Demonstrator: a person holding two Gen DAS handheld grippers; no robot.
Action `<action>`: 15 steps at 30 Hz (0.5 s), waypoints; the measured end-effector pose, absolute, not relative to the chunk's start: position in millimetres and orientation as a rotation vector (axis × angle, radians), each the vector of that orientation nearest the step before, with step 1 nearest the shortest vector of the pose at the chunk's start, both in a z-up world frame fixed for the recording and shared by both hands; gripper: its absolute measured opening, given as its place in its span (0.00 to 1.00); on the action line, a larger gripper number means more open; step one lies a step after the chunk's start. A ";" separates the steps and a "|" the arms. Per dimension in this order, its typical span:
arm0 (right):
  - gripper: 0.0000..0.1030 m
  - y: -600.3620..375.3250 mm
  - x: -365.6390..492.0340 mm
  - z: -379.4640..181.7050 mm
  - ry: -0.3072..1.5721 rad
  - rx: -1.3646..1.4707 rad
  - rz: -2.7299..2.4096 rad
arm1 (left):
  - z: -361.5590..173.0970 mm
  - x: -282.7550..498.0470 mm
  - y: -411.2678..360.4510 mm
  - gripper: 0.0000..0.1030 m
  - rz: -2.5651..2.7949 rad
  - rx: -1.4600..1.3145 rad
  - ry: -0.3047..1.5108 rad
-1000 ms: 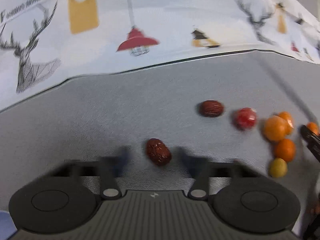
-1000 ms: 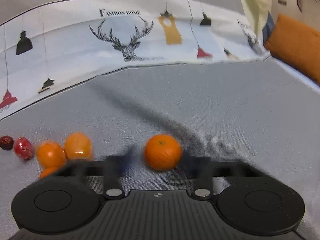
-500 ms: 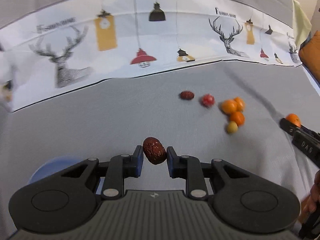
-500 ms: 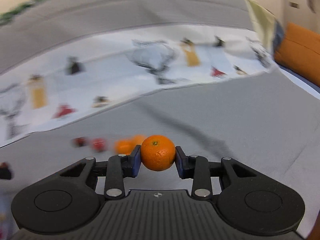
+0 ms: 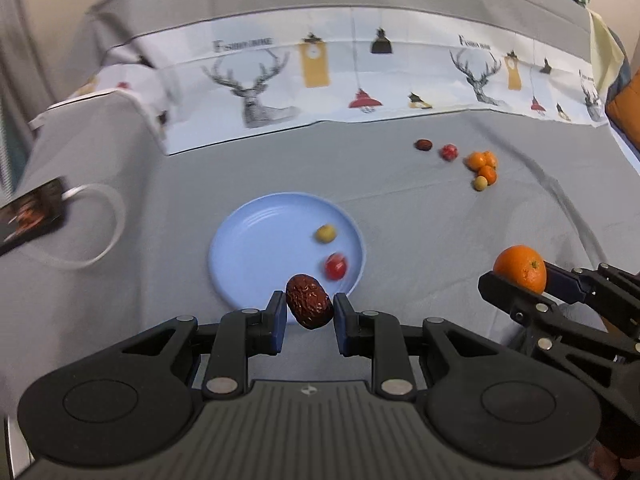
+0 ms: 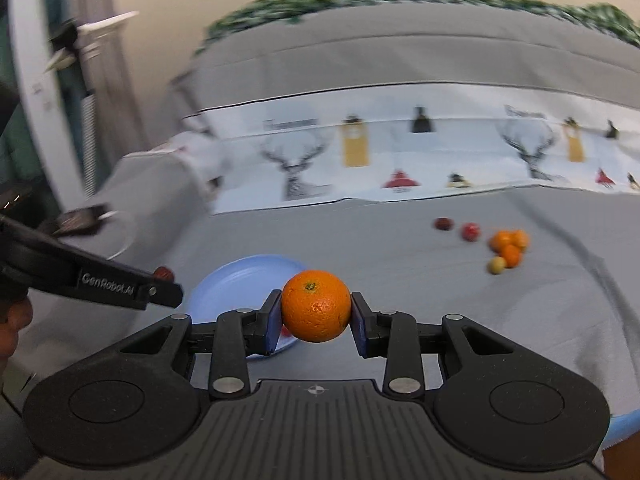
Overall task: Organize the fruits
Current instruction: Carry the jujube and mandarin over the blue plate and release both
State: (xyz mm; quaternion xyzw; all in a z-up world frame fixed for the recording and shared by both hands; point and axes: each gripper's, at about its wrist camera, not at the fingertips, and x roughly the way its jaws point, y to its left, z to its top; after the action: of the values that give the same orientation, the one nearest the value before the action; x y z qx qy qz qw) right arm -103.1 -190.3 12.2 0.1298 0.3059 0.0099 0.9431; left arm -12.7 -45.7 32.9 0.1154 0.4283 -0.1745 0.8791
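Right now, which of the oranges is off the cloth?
The large orange clamped in the right gripper; the smaller oranges lie clustered on the grey cloth.

light: soft, even indoor light, kinda dim, no glare
shadows: faint
left view: mostly sharp, small red fruit [image 5: 335, 266] on the round light-blue plate [image 5: 256, 248] smeared
right view: heavy motion blur on the white deer-print cloth [image 6: 400, 156]; round orange mandarin [image 6: 315, 306] crisp
edges: fisheye bending, dark corners

A home, likely a living room: a grey fabric-draped sofa [image 5: 400, 208] with a white deer-and-lamp printed cloth [image 5: 360, 80], an orange cushion [image 5: 624, 108], and green foliage [image 6: 360, 4] behind.
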 end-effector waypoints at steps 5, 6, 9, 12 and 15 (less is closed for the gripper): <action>0.35 -158.1 -128.2 32.5 0.591 0.201 0.046 | 39.9 -42.6 -8.5 0.26 -0.346 0.209 0.879; 0.35 -153.3 -133.0 35.3 0.584 0.194 0.045 | 40.3 -46.9 -2.4 0.26 -0.340 0.198 0.881; 0.35 -139.1 -143.1 39.9 0.579 0.183 0.048 | 42.0 -57.8 9.5 0.26 -0.331 0.185 0.868; 0.35 -124.6 -149.0 42.4 0.576 0.160 0.066 | 42.8 -68.9 17.7 0.26 -0.327 0.171 0.852; 0.35 -113.6 -152.9 45.9 0.570 0.135 0.083 | 43.6 -76.9 23.2 0.26 -0.315 0.155 0.845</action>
State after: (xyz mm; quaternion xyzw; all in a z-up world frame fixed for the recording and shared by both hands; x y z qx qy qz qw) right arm -152.9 -113.6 45.9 0.0666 0.2809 0.0407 0.9565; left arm -76.9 23.2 43.6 0.0748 0.4079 -0.1519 0.8972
